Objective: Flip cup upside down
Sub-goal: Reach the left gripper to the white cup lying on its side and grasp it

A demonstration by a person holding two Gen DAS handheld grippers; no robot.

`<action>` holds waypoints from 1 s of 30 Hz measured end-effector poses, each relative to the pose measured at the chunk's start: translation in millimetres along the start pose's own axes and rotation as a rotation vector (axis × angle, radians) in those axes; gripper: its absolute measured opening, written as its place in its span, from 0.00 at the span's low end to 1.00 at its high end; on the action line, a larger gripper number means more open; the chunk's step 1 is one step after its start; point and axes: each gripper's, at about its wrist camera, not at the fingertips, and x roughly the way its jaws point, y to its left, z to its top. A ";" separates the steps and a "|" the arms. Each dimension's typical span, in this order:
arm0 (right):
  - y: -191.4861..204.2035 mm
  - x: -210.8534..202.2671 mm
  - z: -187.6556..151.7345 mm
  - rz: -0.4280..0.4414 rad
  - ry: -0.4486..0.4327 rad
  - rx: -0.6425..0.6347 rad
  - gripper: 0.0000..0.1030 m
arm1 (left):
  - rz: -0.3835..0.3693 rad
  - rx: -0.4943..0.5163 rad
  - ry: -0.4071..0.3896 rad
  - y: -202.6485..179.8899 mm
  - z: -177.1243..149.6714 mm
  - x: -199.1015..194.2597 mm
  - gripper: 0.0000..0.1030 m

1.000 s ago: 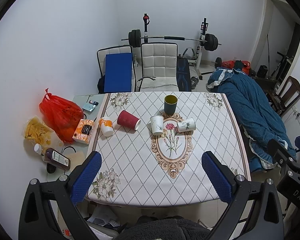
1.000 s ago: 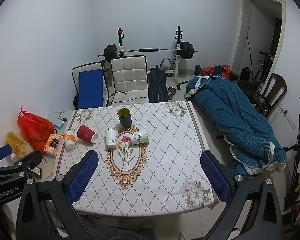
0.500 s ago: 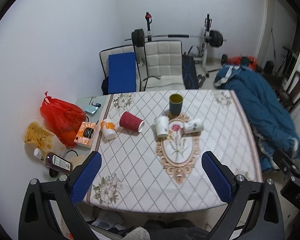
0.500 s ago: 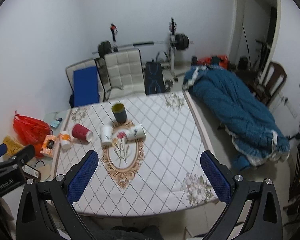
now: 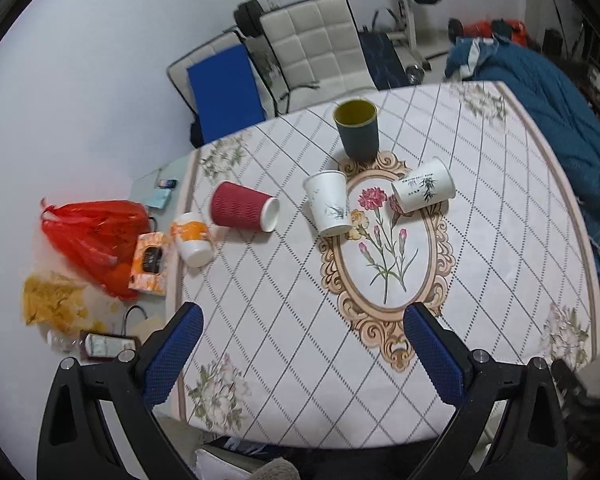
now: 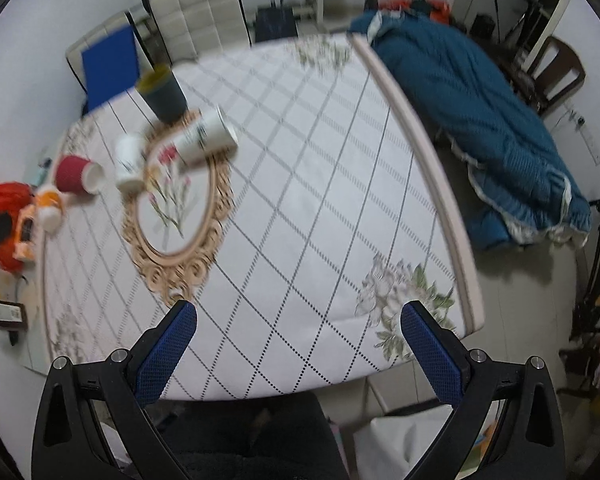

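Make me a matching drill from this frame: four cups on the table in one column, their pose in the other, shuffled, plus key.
Cups:
1. dark green cup
2. red ribbed cup
3. bamboo-print white cup
4. orange-and-white cup

States:
A. on its side, mouth facing the plain white cup
B. at the table's left edge, beside the tissue box
C. upright, mouth open upward
D. on its side, on the tablecloth's oval frame

Pairs: 1-C, 2-A, 3-D, 4-B
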 end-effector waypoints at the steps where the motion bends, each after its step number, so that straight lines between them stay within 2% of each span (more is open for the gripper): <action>1: 0.4 12.2 0.4 -0.004 0.022 0.000 1.00 | 0.000 0.008 0.007 -3.0 4.4 7.8 1.00; 7: 9.7 70.6 11.7 -0.037 0.128 0.008 1.00 | 0.002 0.101 0.058 -21.5 41.8 67.6 1.00; 10: 15.5 90.1 20.6 -0.049 0.171 0.018 1.00 | -0.009 0.178 0.065 -32.0 61.2 91.9 1.00; 15: 18.3 112.7 43.0 -0.074 0.200 0.042 1.00 | -0.033 0.373 0.034 -57.3 94.7 118.8 1.00; 20: 15.3 126.6 66.2 -0.085 0.213 0.076 1.00 | -0.069 0.580 0.037 -85.6 124.1 136.2 1.00; 25: 9.3 136.5 82.6 -0.100 0.220 0.105 1.00 | -0.097 0.746 0.007 -114.6 141.3 149.1 1.00; 30: 4.0 143.0 92.0 -0.102 0.229 0.126 1.00 | -0.152 0.901 0.047 -139.2 146.4 168.6 1.00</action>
